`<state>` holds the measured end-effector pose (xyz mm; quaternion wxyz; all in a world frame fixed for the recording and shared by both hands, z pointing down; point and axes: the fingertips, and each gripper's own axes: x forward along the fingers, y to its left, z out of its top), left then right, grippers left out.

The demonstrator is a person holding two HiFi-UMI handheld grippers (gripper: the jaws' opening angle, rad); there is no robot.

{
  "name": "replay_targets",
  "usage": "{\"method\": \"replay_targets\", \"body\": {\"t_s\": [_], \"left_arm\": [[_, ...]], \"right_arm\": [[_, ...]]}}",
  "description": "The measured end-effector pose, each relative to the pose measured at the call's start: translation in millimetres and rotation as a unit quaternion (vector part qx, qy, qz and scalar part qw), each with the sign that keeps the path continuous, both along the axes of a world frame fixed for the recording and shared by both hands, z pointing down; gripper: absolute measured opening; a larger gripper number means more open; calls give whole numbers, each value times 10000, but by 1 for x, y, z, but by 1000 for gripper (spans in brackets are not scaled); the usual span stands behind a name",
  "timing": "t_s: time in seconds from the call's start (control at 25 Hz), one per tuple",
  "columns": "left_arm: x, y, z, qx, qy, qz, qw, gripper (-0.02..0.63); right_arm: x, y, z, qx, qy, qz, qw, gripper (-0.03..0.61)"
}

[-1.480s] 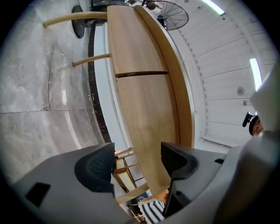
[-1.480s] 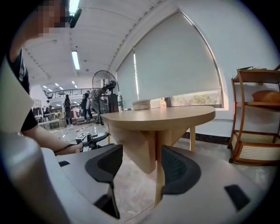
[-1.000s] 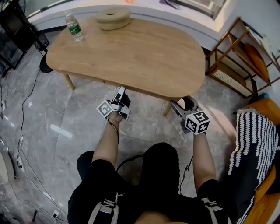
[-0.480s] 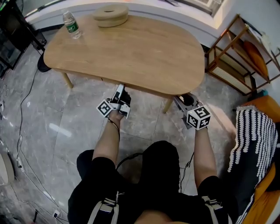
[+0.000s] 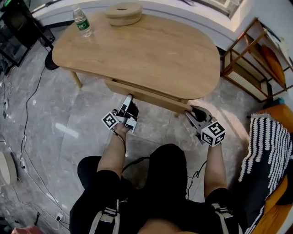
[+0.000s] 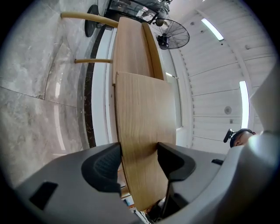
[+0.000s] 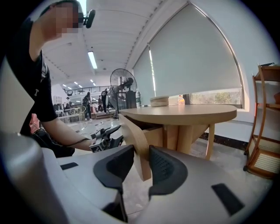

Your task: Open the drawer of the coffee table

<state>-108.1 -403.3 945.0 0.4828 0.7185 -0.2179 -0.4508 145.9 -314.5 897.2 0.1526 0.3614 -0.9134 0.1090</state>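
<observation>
The light wooden coffee table (image 5: 137,50) has its drawer front (image 5: 151,97) pulled a little way out from under the near edge. My left gripper (image 5: 128,104) holds the left part of that panel. In the left gripper view the wood (image 6: 140,109) fills the gap of the left gripper (image 6: 139,153), with both pads against it; these jaws have just been closing. My right gripper (image 5: 192,111) grips the panel's right end. In the right gripper view the panel (image 7: 133,131) is pinched in the right gripper (image 7: 142,159), whose jaws have also just been closing.
A water bottle (image 5: 83,22) and a round wooden stack (image 5: 123,10) stand at the table's far side. A wooden shelf rack (image 5: 256,59) is to the right, with a striped cloth (image 5: 268,151) nearer. Cables (image 5: 23,137) lie on the floor at left. My knees are just behind the grippers.
The drawer front has come out from under the tabletop toward me. Both grippers moved back toward my body with it, and the right one went from wide open to closed on the panel.
</observation>
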Motion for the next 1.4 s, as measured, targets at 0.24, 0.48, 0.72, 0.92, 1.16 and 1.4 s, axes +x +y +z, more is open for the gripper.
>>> {"method": "replay_targets", "body": {"t_s": [0.24,0.48,0.72,0.92,1.16,1.4], "left_arm": [[-13,32,2,-50,-119,239,9996,272],[-22,57,1,-131,-214,508,9984,272],[-31,83,3,-159,-257,625,9976,272],[-34,90,4,-145,-325,648,9973,272],[-38,96,20,-473,-886,529,9935,275],[-95,101,26,-1048,-2025,-308,9732,204]], "right_arm": [[-13,35,0,-165,-33,-311,9994,120],[-24,62,-1,-356,-7,-771,9964,110],[-35,89,0,-503,109,-1231,9911,106],[-36,95,1,-476,15,-1147,9923,107],[-36,98,-11,-457,-589,-981,9924,141],[-38,83,-52,-41,-1437,-595,9878,144]]}}
